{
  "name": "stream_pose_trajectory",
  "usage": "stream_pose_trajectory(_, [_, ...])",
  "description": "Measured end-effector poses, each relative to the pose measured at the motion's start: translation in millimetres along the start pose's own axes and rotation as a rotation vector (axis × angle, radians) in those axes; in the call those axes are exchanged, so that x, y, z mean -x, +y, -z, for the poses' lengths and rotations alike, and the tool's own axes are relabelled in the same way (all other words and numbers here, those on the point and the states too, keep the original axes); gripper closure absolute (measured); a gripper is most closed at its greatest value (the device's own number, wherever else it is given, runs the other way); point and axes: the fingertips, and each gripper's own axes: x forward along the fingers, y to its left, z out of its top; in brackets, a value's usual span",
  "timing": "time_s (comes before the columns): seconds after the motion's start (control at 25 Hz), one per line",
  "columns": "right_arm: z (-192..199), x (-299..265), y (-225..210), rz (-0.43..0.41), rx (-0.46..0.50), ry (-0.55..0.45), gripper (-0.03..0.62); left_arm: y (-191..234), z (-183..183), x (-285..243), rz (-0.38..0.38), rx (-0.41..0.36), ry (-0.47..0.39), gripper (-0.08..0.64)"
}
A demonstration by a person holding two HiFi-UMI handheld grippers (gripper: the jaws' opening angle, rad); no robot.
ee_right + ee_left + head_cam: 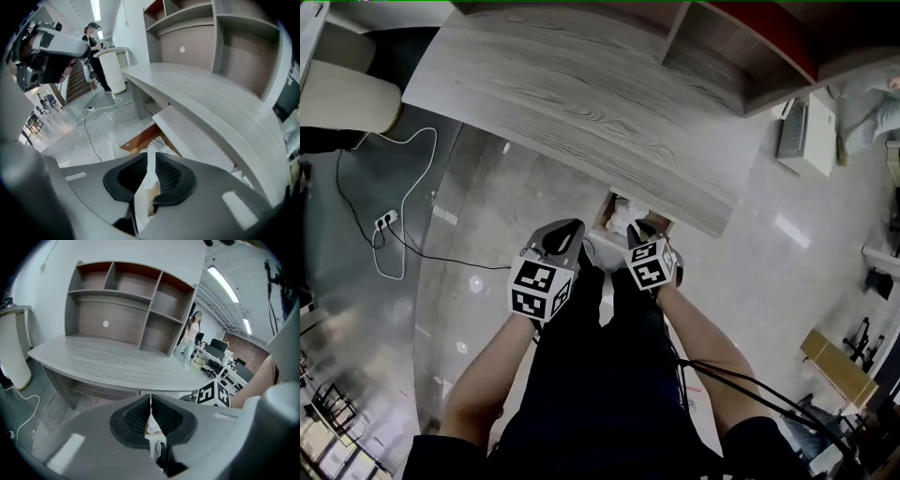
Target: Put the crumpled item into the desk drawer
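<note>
1. The right tongs (151, 157) stand slightly spread, with a narrow slit between their ribbed black pads, and they pinch nothing. The white crumpled item (154, 144) lies straight below their tips, inside the open wooden drawer (143, 138).
2. The left tongs (150, 399) are pressed together at the tips and hold nothing. They sit just to the left of the right tongs.
3. The item looks delivered, so the step in hand is probably the let-go and the pull-clear. To do it well, lift the right tongs straight up until the tips are above the drawer rim. Watch that no fold of the item clings to a pad, and spread wider if one does.
4. The front edge of the pale grey wood-grain table (581, 103) overhangs just beyond the tips of both tongs, and the drawer rim sits right beneath them. A rise slanting forward would likely meet that overhang, so come up and back toward the body.
5. The glossy grey floor (478, 262) lies open to the left of the left tongs. The person's dark-trousered legs (591, 375) are close behind both tongs, so room to draw back is short.
</note>
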Motion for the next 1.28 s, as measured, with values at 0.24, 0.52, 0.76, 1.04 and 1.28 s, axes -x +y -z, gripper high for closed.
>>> stream_pose_trajectory(0.24, [-21.5,37.4,-0.1,-0.012,-0.009,-0.074,0.54,-3.1,-20.9,6.9,-0.009,-0.022,-0.042,0.546])
stream_pose_trajectory(0.52, [-69.5,94.8,-29.5,0.047,-0.054,-0.243,0.541,8.3,-63.8,24.6,-0.066,-0.048,-0.141,0.546])
stream_pose_trajectory(0.76, [-115.9,162.8,-76.5,0.142,-0.092,-0.416,0.541,9.2,-111.4,41.6,-0.095,-0.091,-0.236,0.546])
stream_pose_trajectory(1.04, [-178.5,262.0,-109.5,0.232,-0.079,-0.656,0.545,-2.5,-181.4,81.1,-0.101,-0.129,-0.389,0.546])
stream_pose_trajectory(1.28, [-227.5,343.2,-120.4,0.266,-0.065,-0.843,0.548,-26.5,-251.8,119.8,-0.088,-0.18,-0.545,0.546])
